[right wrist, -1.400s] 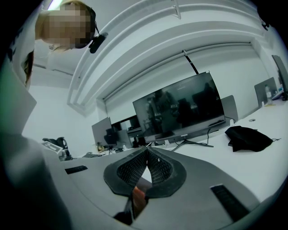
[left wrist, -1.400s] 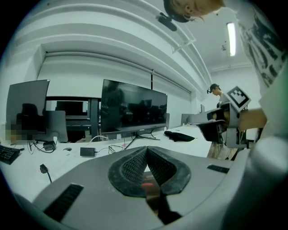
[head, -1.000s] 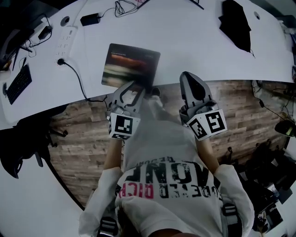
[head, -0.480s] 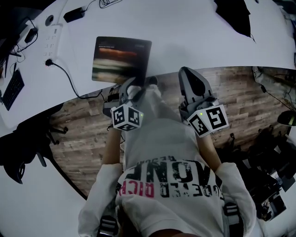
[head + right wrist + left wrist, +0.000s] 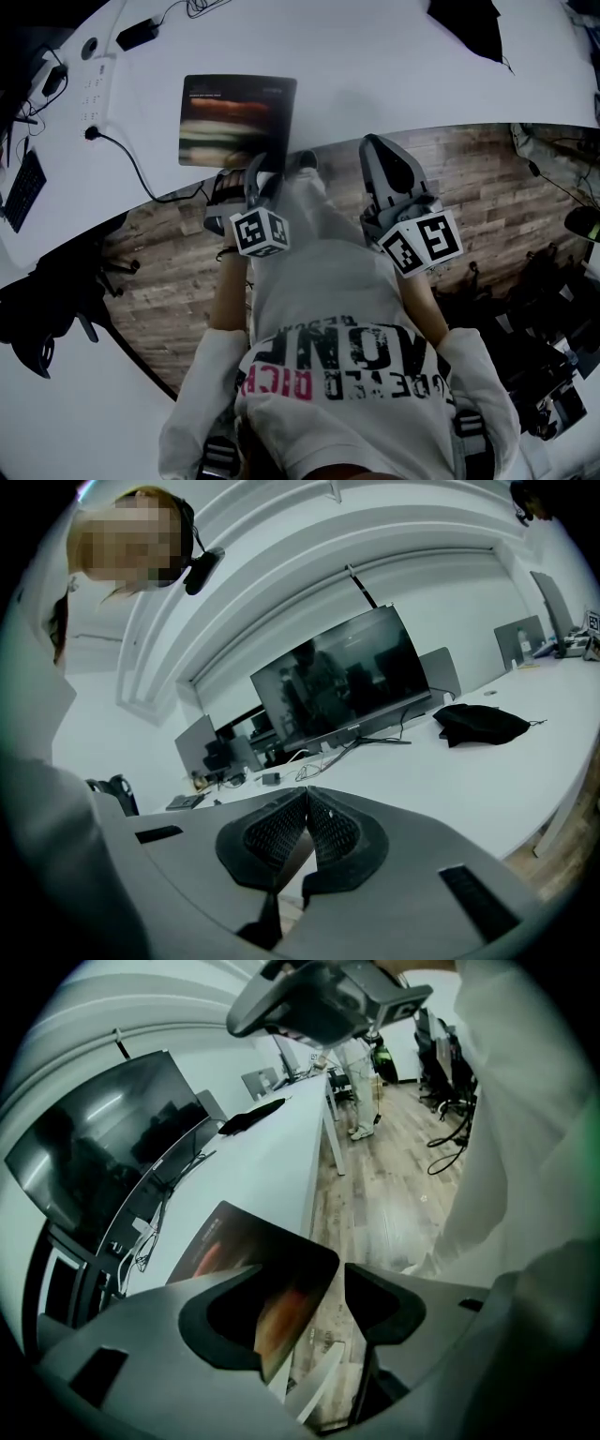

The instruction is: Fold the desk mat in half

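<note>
Two grippers hold nothing: left gripper (image 5: 260, 180) wide at the five o'clock corner of the desk mat (image 5: 234, 120), right gripper (image 5: 378, 150) closed, so pinch that corner squarely.

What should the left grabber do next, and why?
Probably ease the left gripper forward around the near corner of the desk mat, then close. Its jaws stand apart at that corner, the mat lies flat, and the right gripper is shut, empty.

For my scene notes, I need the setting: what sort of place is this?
Most likely an office or lab workroom: a long white desk, a large monitor standing on it, and a power strip with a cable plugged in.
</note>
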### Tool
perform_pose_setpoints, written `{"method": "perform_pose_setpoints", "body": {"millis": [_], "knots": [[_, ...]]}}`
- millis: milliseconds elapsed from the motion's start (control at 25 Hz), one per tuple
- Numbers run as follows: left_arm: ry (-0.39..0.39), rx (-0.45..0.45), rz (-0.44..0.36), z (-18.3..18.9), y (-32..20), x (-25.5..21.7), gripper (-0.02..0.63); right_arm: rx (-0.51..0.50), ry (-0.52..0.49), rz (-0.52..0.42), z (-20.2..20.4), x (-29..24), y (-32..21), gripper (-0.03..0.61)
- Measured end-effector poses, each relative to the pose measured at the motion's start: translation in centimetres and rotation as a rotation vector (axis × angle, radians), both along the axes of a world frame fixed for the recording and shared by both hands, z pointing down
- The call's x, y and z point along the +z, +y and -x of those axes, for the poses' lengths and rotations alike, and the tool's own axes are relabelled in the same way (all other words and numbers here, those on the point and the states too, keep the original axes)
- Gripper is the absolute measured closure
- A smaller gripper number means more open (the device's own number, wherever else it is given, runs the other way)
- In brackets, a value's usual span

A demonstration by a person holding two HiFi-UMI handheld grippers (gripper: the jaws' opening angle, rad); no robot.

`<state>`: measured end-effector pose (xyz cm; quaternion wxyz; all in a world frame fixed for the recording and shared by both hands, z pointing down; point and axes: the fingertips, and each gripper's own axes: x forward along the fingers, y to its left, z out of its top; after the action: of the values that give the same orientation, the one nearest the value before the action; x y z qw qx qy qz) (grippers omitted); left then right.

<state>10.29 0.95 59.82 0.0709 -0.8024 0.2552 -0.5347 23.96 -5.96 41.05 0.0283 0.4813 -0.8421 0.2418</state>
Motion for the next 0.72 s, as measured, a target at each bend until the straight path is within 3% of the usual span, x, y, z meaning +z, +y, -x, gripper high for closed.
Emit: {"method": "perform_pose_setpoints", "body": {"millis": [280,560,720], "knots": [[-0.039,0.029,-0.080,-1.2,-0.8,0.3,0.354,-0.007,-0.004,0.009,0.1,0.2,0.0,0.578],[0.046,-0.032,-0.028,-1.5,-1.2,-0.2,0.358,-0.012,-0.009,0.012,-0.1,0.2,-0.4,0.578],[0.079,-0.039,0.006,-1.7,-1.0,-0.3,0.413,-0.016,-0.019,0.009,0.0,0.0,-0.7,0.577]]}}
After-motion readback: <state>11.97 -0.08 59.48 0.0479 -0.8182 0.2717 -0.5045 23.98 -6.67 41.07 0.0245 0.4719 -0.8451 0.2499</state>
